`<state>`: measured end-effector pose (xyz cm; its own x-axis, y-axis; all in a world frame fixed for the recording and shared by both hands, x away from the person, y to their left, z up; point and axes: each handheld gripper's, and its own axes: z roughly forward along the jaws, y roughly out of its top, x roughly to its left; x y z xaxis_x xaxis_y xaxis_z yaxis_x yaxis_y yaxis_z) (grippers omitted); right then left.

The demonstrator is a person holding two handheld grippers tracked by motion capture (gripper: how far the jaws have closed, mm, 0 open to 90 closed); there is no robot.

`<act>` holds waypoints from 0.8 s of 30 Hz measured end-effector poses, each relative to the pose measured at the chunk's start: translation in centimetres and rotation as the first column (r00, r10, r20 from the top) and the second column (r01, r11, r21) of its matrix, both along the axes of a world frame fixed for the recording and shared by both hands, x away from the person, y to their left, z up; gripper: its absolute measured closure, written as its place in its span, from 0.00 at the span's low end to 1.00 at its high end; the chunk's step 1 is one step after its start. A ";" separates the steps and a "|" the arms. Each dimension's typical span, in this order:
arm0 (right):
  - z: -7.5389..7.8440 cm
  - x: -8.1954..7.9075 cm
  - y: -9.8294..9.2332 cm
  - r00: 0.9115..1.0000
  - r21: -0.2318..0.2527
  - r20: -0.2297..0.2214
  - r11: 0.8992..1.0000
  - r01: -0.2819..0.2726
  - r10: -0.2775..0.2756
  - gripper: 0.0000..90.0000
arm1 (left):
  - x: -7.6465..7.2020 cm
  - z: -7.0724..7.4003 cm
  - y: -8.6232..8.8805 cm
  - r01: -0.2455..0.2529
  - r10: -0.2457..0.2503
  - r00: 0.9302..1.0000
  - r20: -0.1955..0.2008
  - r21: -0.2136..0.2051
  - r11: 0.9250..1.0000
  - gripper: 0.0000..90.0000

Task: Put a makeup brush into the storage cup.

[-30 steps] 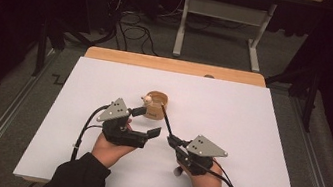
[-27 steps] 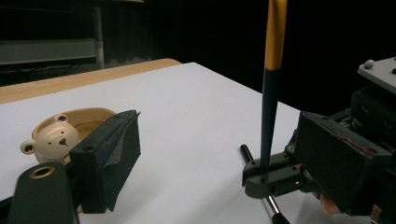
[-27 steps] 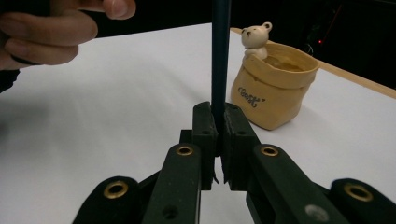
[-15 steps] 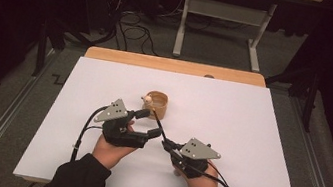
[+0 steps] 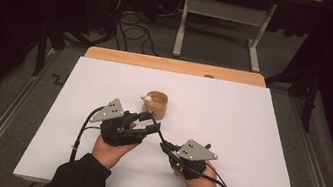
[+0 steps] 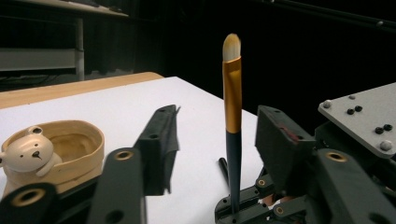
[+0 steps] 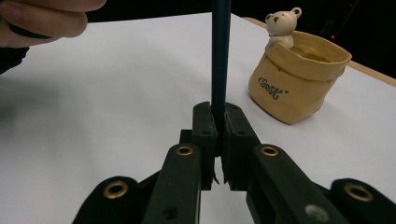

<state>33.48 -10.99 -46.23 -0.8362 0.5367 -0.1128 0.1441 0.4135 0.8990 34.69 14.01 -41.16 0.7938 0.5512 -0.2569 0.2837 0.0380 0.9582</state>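
Two grippers meet near the front middle of the white table [image 5: 258,138]: my right gripper [image 7: 218,126] is clamped on the dark handle of a makeup brush [image 6: 232,116], which stands upright with its gold ferrule and pale bristles on top. My left gripper [image 5: 153,123] has just been closing, and its jaws stand half apart on either side of the brush, not touching it. Just beyond them sits a tan bear-figure cup [image 5: 156,104].
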 end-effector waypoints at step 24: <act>-0.2 0.1 0.1 1.000 -0.006 0.002 1.000 -0.002 0.002 0.96 | -0.3 -0.2 -0.1 0.054 -0.053 0.998 0.025 -0.029 0.998 0.91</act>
<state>33.56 -10.89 -46.47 -0.8369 0.5344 -0.1181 0.1411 0.4192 0.8969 34.37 13.93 -41.40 0.8281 0.5004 -0.2526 0.2626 0.0519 0.9635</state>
